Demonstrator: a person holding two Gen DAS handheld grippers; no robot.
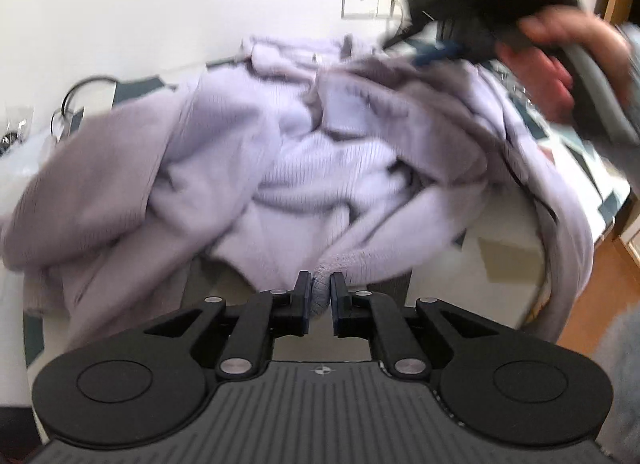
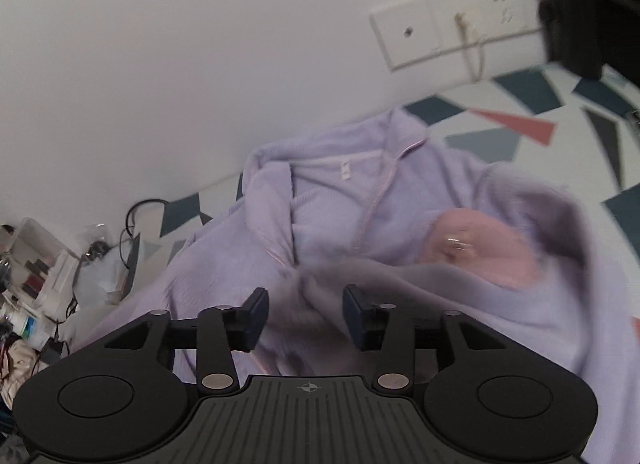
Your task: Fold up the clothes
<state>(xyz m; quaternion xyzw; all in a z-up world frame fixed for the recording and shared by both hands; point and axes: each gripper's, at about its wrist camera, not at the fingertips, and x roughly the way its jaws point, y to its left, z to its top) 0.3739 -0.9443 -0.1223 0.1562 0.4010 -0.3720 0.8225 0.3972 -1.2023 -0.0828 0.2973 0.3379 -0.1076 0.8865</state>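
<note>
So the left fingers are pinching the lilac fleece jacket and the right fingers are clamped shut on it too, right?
Not quite. The left gripper does pinch the lilac fleece jacket, but the right gripper is open, fingers apart over the fabric, as the right wrist view shows.

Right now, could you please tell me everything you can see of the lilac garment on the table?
The lilac garment is a soft, fleecy, ribbed-looking top with a collar, a small white neck label and pale pink piping down its open front. It lies crumpled on the patterned table by the wall, one side drooping over the edge. The left gripper pinches a bunched edge; the right gripper is open above a fold.
</note>
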